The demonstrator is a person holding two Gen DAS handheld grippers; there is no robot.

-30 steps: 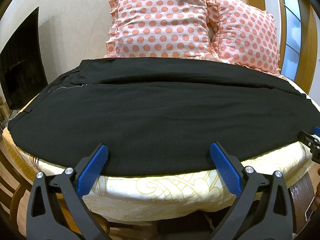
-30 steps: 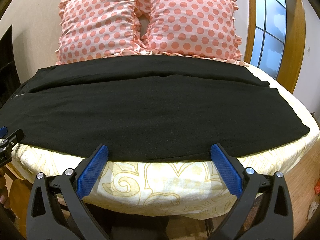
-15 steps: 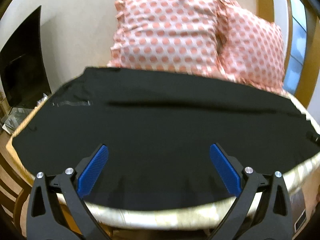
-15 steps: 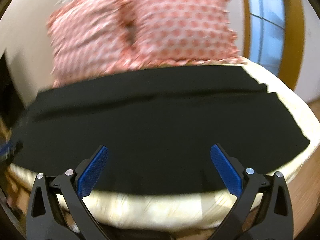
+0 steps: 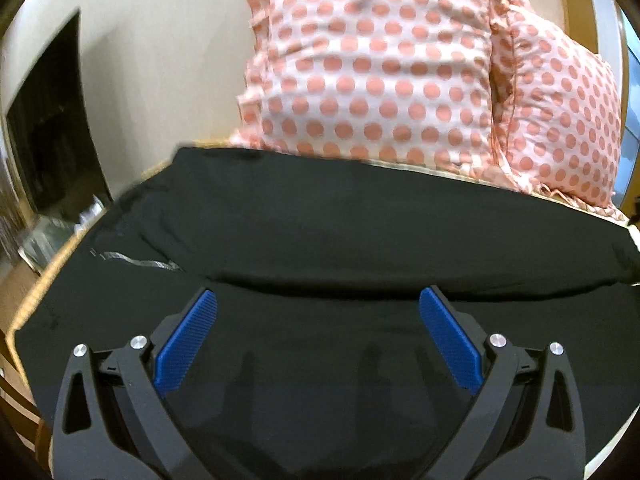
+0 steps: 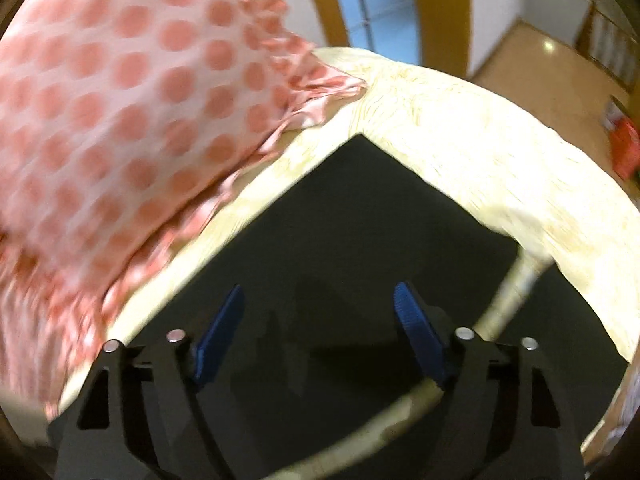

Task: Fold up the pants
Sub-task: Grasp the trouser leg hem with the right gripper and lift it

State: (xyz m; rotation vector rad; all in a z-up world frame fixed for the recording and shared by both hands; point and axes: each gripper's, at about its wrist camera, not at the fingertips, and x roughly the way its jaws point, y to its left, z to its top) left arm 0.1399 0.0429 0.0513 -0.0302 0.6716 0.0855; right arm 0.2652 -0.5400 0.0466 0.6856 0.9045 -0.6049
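Observation:
Black pants [image 5: 320, 240] lie spread flat across the bed, with a lengthwise fold ridge running across the left wrist view. My left gripper [image 5: 318, 300] is open and empty, low over the near part of the pants by the waist end. In the right wrist view, the hem ends of the pants legs [image 6: 360, 220] lie on the cream sheet, with a strip of sheet showing between them. My right gripper [image 6: 318, 300] is open and empty just above the far leg end. The view is motion-blurred.
Two pink polka-dot pillows [image 5: 372, 72] stand at the head of the bed, one also in the right wrist view [image 6: 120, 100]. The cream patterned bedsheet [image 6: 480, 140] surrounds the pants. A dark screen [image 5: 48, 128] stands at the left; a wooden-framed window [image 6: 380, 0] and wooden floor [image 6: 540, 52] at the right.
Both grippers have moved forward from the bed's front edge to over the pants. The right gripper also swung right toward the leg hems. Both stayed open.

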